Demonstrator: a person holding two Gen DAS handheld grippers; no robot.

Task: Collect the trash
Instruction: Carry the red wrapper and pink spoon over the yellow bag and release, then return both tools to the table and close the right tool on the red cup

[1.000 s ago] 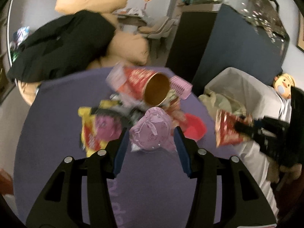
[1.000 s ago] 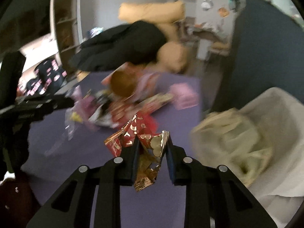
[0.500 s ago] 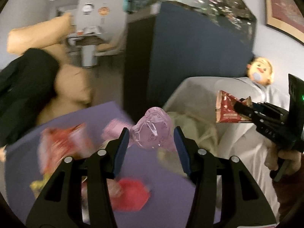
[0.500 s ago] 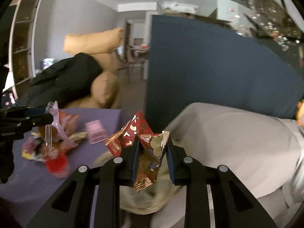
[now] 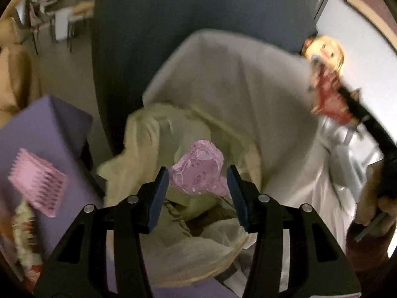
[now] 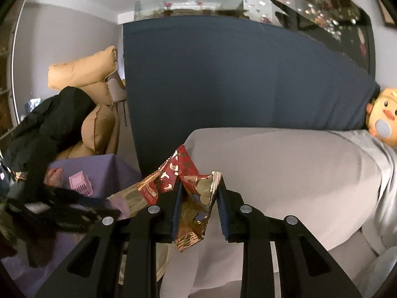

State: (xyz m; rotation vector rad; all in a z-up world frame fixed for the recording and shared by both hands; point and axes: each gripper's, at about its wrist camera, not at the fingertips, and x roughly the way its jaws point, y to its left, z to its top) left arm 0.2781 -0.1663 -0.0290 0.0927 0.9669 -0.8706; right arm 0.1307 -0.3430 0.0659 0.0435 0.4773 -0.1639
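Observation:
My left gripper (image 5: 198, 181) is shut on a crumpled pink plastic wrapper (image 5: 198, 173) and holds it above the mouth of a trash bin lined with a pale yellow bag (image 5: 158, 134). My right gripper (image 6: 198, 193) is shut on a red and gold snack wrapper (image 6: 183, 173), held in the air above a white-covered seat (image 6: 285, 164). The red wrapper also shows in the left wrist view (image 5: 330, 99) at the far right, with the right gripper's black body behind it.
A purple table (image 5: 42, 134) with a pink comb-like piece (image 5: 39, 181) and other trash lies left of the bin. A dark blue partition (image 6: 235, 74) stands behind. A doll (image 5: 325, 52) sits at the right. Tan cushions and a black coat (image 6: 49, 119) lie at the left.
My left gripper has swung right from the table with the pink wrapper to above the bin. My right gripper has risen and turned right with the red wrapper.

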